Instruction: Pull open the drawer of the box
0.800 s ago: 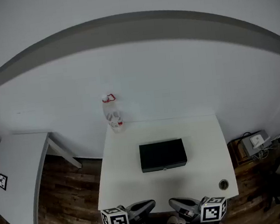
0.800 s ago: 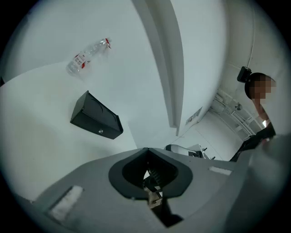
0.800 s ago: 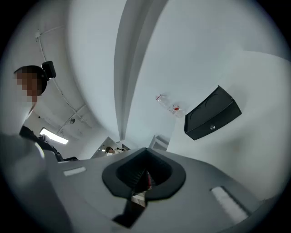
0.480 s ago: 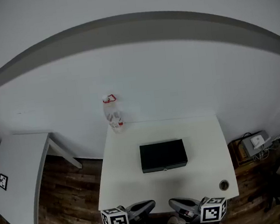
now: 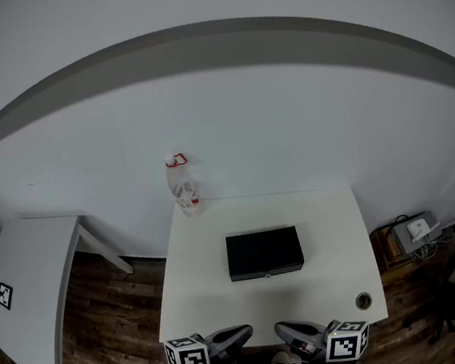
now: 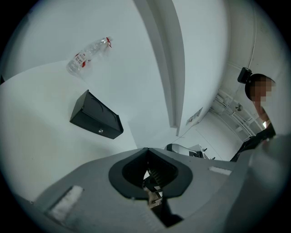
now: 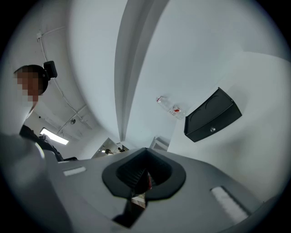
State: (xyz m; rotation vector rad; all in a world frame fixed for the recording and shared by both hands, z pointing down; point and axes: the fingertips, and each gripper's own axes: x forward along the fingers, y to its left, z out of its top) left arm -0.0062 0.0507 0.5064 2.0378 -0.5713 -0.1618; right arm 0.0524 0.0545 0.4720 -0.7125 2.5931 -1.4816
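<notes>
Nearest, the grey plastic left gripper [image 5: 238,336] & right gripper [image 5: 285,331] are held over the near edge of the smooth white table [image 5: 336,279], jaws pressed together, nothing pinched. Mid-table, well apart from both, a matte black rectangular box [image 5: 264,250] is seen, drawer shut, its small round knob [image 5: 267,275] facing them, w/ nothing between. A clear plastic bottle [image 5: 183,186] w/ red cap is seen at the far left corner.

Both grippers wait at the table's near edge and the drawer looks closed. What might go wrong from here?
1. The black rectangular box sits unbraced on the white table; pulling its small round knob may drag the whole box instead of opening the drawer.
2. The left gripper and right gripper are both shut, and the knob is tiny: a grip could slip off.
</notes>
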